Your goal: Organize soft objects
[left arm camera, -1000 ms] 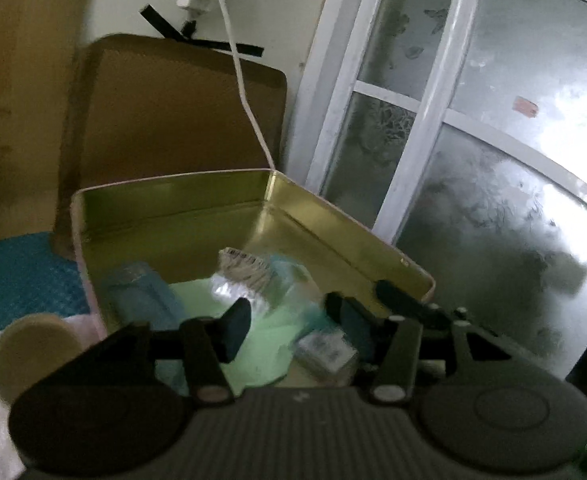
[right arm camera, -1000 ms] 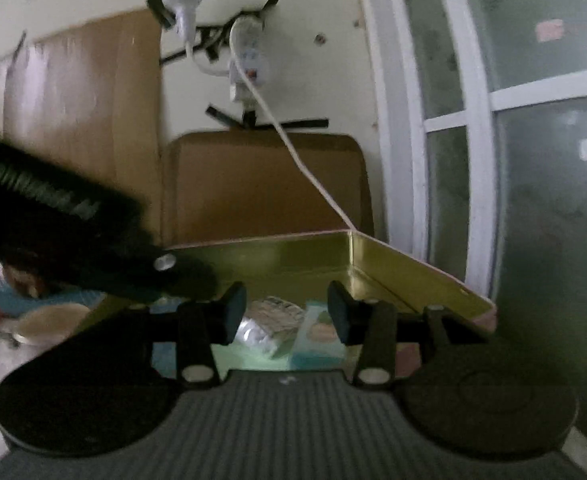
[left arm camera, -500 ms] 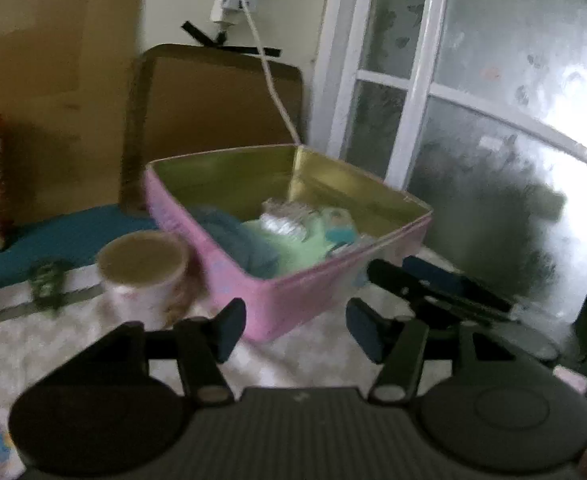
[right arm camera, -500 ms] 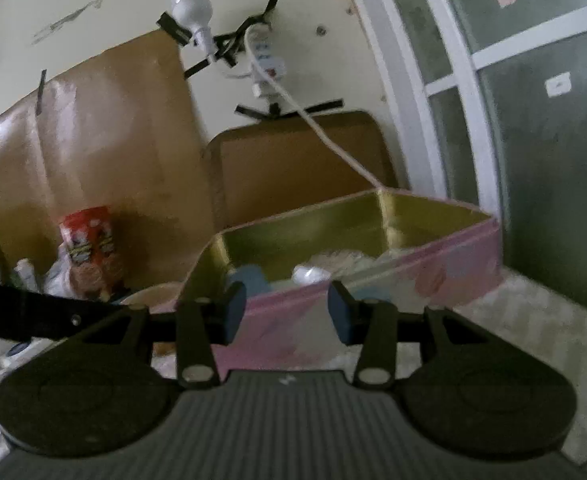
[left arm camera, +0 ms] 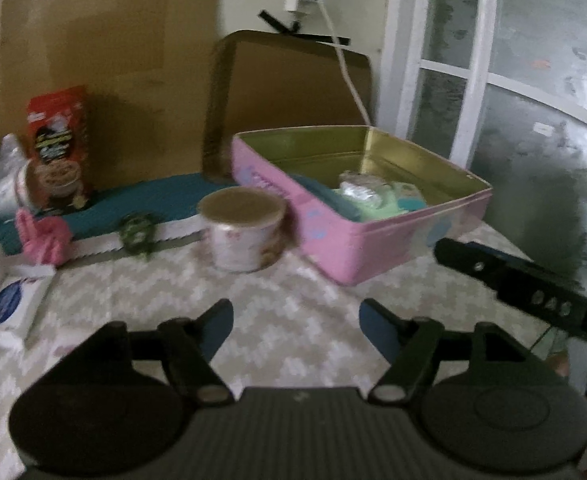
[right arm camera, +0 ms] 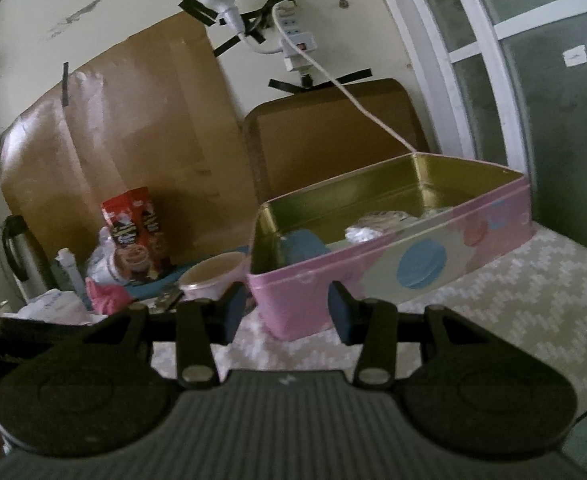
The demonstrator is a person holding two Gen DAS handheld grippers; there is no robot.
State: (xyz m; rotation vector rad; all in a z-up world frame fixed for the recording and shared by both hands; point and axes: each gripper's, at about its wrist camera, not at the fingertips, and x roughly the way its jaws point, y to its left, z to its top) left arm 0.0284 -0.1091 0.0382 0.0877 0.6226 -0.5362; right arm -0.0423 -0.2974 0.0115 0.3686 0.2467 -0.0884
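An open pink tin box (left arm camera: 381, 244) with a gold inside stands on the patterned cloth; it also shows in the right wrist view (right arm camera: 377, 280). It holds a blue cloth (left arm camera: 329, 200), a pale green soft item (left arm camera: 385, 208) and a crinkled packet (left arm camera: 359, 188). A pink soft item (left arm camera: 45, 236) and a small green one (left arm camera: 137, 232) lie at the left. My left gripper (left arm camera: 295, 328) is open and empty, well short of the box. My right gripper (right arm camera: 285, 312) is open and empty, just in front of the box.
A round lidded tub (left arm camera: 243, 236) stands left of the box. A red snack box (left arm camera: 59, 148), a white tube (left arm camera: 13, 308) and a flask (right arm camera: 21, 264) are at the left. Cardboard and the tin's lid (left arm camera: 293, 100) lean on the wall. The right gripper's body (left arm camera: 533, 292) crosses the right side.
Both grippers have pulled back and up from over the box's inside; the box now lies farther ahead. Both stay open and empty.
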